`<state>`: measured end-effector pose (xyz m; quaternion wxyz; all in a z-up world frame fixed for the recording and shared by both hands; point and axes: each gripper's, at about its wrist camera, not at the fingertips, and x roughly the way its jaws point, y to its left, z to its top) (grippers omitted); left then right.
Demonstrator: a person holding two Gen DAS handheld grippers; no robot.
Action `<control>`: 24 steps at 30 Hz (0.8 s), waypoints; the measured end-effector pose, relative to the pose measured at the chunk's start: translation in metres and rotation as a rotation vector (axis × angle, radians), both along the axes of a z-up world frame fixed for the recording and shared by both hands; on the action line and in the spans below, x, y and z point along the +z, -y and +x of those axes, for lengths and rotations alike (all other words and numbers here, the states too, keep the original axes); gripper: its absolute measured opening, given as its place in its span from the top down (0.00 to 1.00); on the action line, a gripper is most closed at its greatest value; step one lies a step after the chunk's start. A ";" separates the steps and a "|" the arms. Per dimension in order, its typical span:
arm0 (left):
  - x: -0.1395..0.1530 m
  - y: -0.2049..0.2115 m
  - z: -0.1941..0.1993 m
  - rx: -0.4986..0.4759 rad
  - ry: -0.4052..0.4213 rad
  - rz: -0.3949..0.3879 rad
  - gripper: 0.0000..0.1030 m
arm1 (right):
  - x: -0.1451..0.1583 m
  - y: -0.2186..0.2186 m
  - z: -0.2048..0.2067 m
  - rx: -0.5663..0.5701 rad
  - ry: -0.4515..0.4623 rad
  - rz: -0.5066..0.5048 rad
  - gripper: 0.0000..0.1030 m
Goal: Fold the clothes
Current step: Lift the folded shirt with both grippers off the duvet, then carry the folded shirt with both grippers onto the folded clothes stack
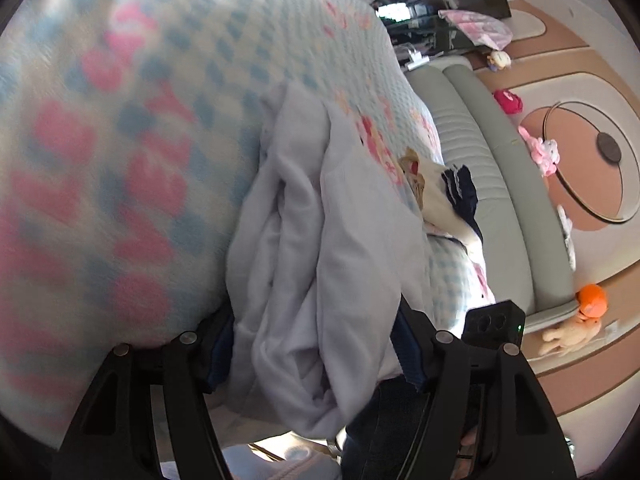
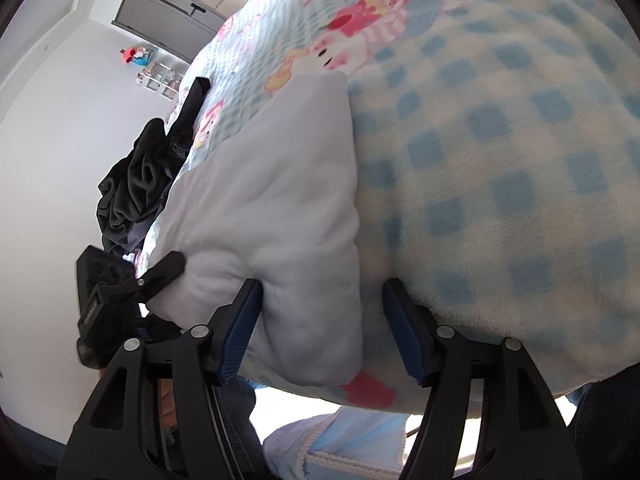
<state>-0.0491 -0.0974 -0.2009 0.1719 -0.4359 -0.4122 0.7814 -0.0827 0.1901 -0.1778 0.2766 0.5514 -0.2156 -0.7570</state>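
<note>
A pale lavender garment [image 1: 320,248] lies bunched on a bed covered by a blue-checked cartoon blanket [image 1: 120,140]. My left gripper [image 1: 316,344] has its jaws wide apart, with the bunched cloth lying between the blue pads [image 1: 408,352]. In the right wrist view the same garment [image 2: 272,216] lies flat with a folded corner. My right gripper [image 2: 320,328] is open around the garment's near edge, its blue pads [image 2: 240,332] apart. The left gripper's black finger [image 2: 164,272] touches the garment's left edge.
A white and navy garment [image 1: 448,196] lies further along the bed. A black pile of clothes [image 2: 136,184] sits at the bed's far side. A grey-green headboard [image 1: 500,184], plush toys [image 1: 588,300] and a grey cabinet [image 2: 168,12] stand around.
</note>
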 end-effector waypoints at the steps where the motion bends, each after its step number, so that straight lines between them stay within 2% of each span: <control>1: 0.004 -0.003 0.001 0.001 -0.015 -0.020 0.49 | 0.002 0.002 0.001 0.000 -0.008 0.010 0.40; 2: 0.009 -0.005 0.001 -0.002 -0.014 -0.028 0.53 | 0.004 0.003 0.003 0.000 -0.019 0.014 0.43; 3: 0.015 -0.007 0.002 -0.005 -0.012 -0.036 0.56 | 0.007 0.004 0.004 0.001 -0.029 0.018 0.52; 6: 0.034 -0.011 0.000 -0.024 -0.007 -0.058 0.60 | 0.023 0.000 0.006 0.007 -0.045 0.012 0.67; 12: 0.114 -0.046 -0.026 -0.127 -0.136 -0.161 0.61 | 0.068 -0.033 -0.002 -0.051 -0.099 -0.093 0.72; 15: 0.144 -0.073 -0.044 -0.171 -0.198 -0.202 0.61 | 0.094 -0.056 -0.011 -0.079 -0.152 -0.100 0.72; 20: 0.178 -0.126 -0.091 -0.232 -0.254 -0.167 0.61 | 0.139 -0.110 -0.033 -0.136 -0.240 -0.084 0.72; 24: 0.214 -0.186 -0.141 -0.299 -0.327 -0.149 0.61 | 0.181 -0.163 -0.062 -0.197 -0.327 -0.034 0.72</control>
